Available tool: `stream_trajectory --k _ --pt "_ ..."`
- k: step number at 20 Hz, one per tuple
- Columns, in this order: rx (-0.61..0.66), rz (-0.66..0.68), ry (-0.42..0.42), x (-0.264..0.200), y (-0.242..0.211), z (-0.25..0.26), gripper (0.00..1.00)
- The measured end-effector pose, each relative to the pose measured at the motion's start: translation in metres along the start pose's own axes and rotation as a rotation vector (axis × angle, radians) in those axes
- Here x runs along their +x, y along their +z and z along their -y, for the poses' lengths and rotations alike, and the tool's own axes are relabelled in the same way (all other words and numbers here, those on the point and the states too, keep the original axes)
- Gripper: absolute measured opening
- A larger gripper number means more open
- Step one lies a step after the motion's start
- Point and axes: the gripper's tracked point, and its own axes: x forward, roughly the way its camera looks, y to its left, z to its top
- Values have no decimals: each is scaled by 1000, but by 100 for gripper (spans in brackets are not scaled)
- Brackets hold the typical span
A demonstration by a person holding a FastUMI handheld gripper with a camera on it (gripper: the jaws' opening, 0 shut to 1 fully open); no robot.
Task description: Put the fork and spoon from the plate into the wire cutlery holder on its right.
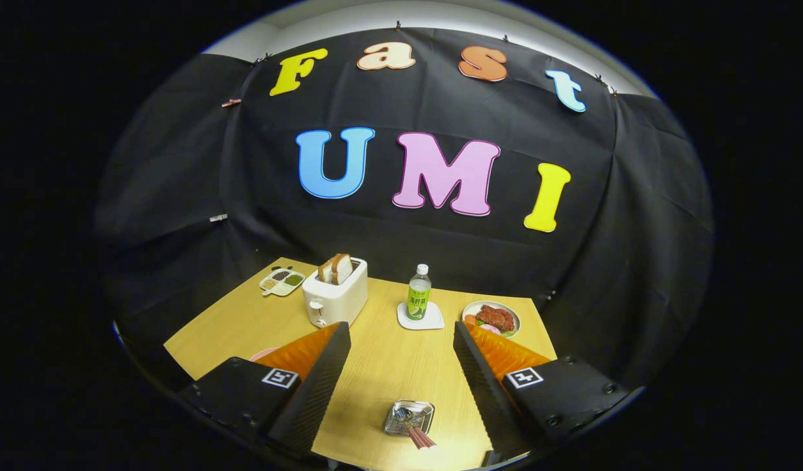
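Low between the wide-open gripper [401, 353] fingers, a small metal tray [409, 417] on the table [388, 353].

the scene is lit evenly from overhead, bright on the pale wood table [388, 353] and dim on the dark cloth behind it. the small metal tray [409, 417] at 6 o'clock carries sharp glints. shadows under the toaster [336, 297] and bottle [418, 293] are short and soft. fisheye bending curves the table edge and stretches things towards the rim. the gripper [401, 386], fingers wide apart, looks slightly soft up close.
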Motion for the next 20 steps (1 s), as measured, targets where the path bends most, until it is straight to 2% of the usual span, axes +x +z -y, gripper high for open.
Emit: stream_trajectory --k 8,16,20 --pt "0 32 28 -5 -3 1 98" --pt "29 92 -18 -10 15 19 99" --pt "40 88 -44 -10 10 27 98"
